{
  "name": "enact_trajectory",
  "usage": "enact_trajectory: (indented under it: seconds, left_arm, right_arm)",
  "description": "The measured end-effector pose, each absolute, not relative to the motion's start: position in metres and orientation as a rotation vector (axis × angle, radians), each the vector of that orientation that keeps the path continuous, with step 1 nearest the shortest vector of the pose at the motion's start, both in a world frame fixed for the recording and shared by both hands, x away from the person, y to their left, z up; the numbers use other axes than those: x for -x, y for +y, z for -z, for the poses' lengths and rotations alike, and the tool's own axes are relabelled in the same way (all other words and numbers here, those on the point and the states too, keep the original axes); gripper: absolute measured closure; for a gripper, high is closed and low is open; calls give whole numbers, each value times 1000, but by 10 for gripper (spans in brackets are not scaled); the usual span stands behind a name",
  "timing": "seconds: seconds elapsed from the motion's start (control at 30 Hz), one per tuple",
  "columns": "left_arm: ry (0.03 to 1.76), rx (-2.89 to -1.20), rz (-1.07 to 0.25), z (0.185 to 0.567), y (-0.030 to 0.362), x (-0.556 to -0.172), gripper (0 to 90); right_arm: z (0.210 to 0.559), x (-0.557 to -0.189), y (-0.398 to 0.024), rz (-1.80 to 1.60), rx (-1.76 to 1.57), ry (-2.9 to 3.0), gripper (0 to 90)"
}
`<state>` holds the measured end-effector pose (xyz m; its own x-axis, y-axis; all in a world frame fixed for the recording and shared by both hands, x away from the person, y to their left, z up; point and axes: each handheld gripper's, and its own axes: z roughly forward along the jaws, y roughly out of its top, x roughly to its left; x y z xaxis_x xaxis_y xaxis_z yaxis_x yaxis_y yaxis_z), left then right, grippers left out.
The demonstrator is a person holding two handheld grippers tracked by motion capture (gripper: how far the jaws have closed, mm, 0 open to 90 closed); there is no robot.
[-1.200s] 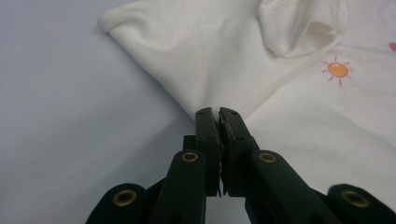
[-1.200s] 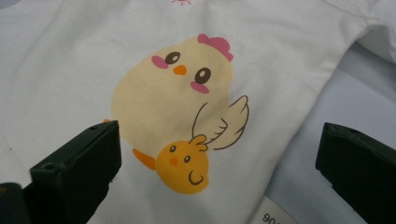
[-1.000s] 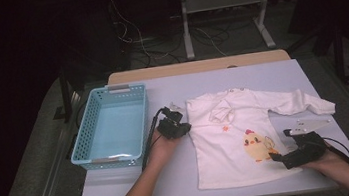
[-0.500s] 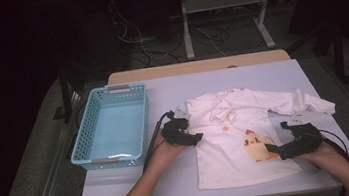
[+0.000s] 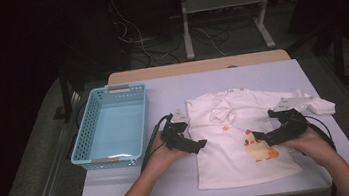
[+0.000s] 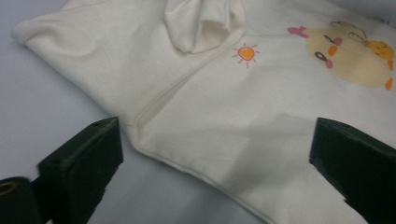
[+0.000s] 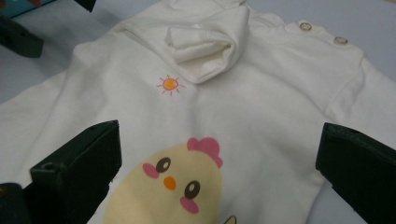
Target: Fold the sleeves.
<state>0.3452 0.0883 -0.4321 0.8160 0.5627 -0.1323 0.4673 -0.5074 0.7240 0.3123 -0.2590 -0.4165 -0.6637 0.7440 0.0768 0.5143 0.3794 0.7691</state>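
Observation:
A white baby shirt (image 5: 233, 141) with a yellow chick print (image 5: 258, 147) lies flat on the pale table (image 5: 241, 82). One sleeve is folded in over the chest (image 5: 220, 112); the other sleeve (image 5: 314, 106) lies stretched out to the right. My left gripper (image 5: 199, 145) hovers at the shirt's left side edge. Its jaws have just been opening and now stand wide over the shirt's edge (image 6: 154, 140), pressing on nothing. My right gripper (image 5: 261, 140) is open above the chick print (image 7: 173, 186), jaws wide apart over the cloth.
A light blue plastic basket (image 5: 83, 139) stands on the table left of the shirt, with nothing in it. Cables trail from both grippers toward the near edge. Beyond the table are a dark floor, cables and a metal stand (image 5: 223, 21).
My left gripper has let go and moved a little nearer, to the shirt's left side. My right gripper has lifted and moved up over the chick print.

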Motion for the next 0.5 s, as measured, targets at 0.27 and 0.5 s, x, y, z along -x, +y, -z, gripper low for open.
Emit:
enact_trajectory:
  seconds: [0.27, 0.5]
  left_arm:
    - [756, -2208, -133, 432, 94, -341, 0]
    - [763, -2223, -141, 432, 97, -342, 0]
  right_arm:
    - [409, -329, -241, -1168, -1063, 2378, 37]
    - [402, -345, -226, -1179, -1032, 2390, 104]
